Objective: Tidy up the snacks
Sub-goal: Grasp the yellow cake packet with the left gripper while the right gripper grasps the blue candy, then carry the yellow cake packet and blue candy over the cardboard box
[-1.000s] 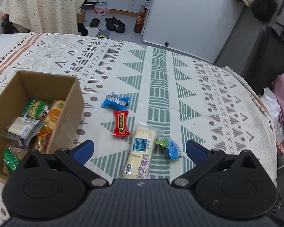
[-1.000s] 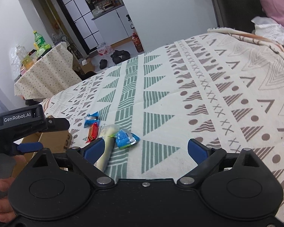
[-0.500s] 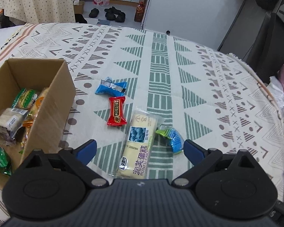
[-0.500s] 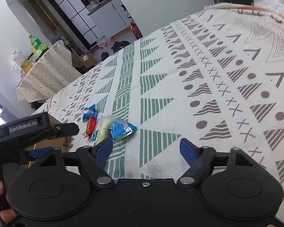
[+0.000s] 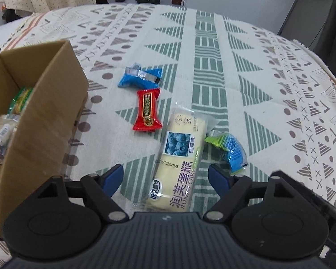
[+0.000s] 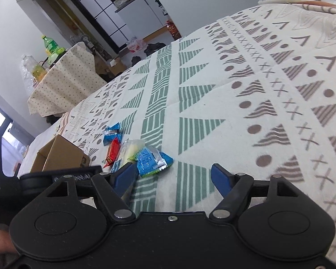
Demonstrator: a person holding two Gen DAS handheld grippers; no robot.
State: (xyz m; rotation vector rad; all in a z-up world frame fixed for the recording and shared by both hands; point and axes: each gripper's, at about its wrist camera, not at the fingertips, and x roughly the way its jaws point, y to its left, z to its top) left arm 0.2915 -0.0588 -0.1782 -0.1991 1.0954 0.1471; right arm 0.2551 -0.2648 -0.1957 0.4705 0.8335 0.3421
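Closing but apart, the left gripper [image 5: 165, 177] jaws have dropped to straddle the cake packet [image 5: 179, 157].

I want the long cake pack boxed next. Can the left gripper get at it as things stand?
Probably yes. The blueberry cake pack lies flat between the closing fingers of the left gripper, not yet pinched. Nothing covers it; the green-blue snack packet sits just beside it.

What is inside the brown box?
The cardboard box holds several wrapped snacks: a green-and-yellow packet, a pale one. Its near wall hides the rest.
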